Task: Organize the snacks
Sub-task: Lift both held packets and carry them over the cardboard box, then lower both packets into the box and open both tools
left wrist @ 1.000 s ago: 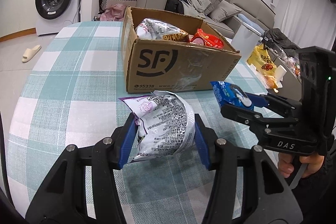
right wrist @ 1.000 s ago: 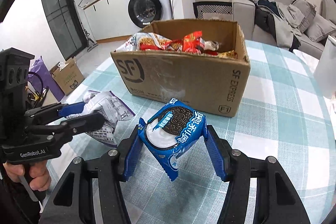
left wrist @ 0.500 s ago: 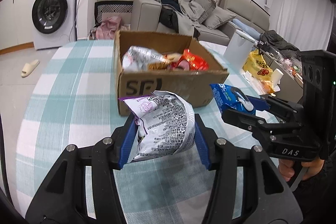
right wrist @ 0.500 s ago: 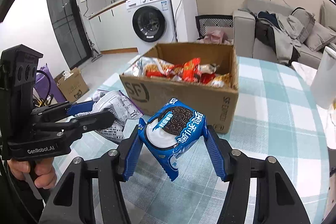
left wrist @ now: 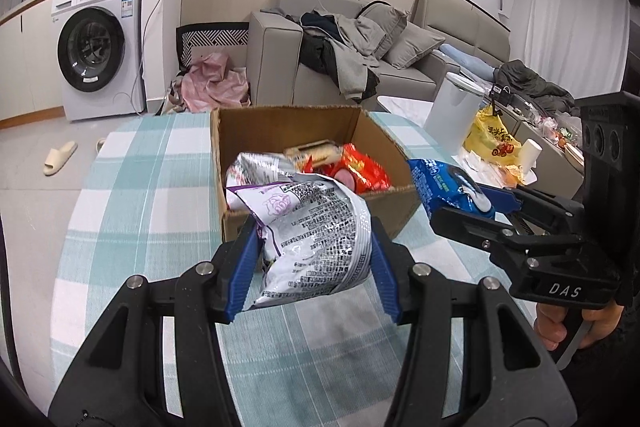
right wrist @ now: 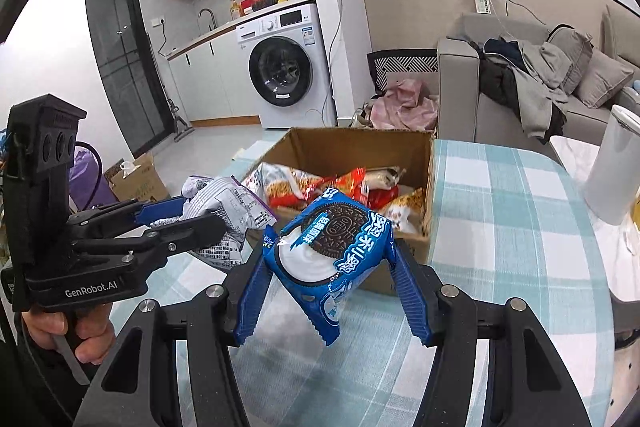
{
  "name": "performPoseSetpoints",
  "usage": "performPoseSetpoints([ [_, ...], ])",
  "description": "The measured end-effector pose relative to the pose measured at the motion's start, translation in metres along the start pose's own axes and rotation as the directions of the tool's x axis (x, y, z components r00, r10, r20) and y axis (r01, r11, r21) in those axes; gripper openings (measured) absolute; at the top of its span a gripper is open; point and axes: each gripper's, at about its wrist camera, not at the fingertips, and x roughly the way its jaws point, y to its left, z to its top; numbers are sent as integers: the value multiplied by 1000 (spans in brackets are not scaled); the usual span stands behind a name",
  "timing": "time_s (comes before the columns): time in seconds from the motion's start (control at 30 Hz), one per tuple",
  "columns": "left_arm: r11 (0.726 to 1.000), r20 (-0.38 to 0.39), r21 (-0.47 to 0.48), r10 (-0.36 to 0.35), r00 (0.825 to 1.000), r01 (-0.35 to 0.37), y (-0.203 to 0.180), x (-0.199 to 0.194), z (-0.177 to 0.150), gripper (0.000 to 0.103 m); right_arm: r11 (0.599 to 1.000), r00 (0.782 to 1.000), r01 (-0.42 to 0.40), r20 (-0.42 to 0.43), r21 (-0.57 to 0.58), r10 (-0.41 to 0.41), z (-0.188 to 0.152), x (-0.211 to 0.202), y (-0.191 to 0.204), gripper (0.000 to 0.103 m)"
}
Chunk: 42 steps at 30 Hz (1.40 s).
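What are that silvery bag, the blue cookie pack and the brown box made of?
Silvery bag: looks like thin metallised plastic film, glossy, creased with bright glints. Blue pack: seemingly glossy printed plastic wrap, smooth with a crimped end. Box: corrugated cardboard, matte brown with raw, slightly ragged top edges.

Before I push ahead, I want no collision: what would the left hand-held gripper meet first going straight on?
Probably the cardboard box: its near wall or the snacks inside. The left hand-held gripper, shut on the silver snack bag, points there, though depth is unclear.
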Motion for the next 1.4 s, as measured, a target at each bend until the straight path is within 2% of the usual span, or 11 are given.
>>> performPoseSetpoints([
  [0.33,1000,35,2,5,999,-5,-1,11,24,49,1000,1000,11,12,6,-11,20,16,-7,60],
  [0.83,1000,33,-5,10,999,-10,15,55,54,49,998,1000,3,1,68,-4,38,41,-24,60],
  [1.4,999,20,-24,-22,1000,22,22,100,72,50,995,998,59,-39,77,-56,53,80,-39,62],
])
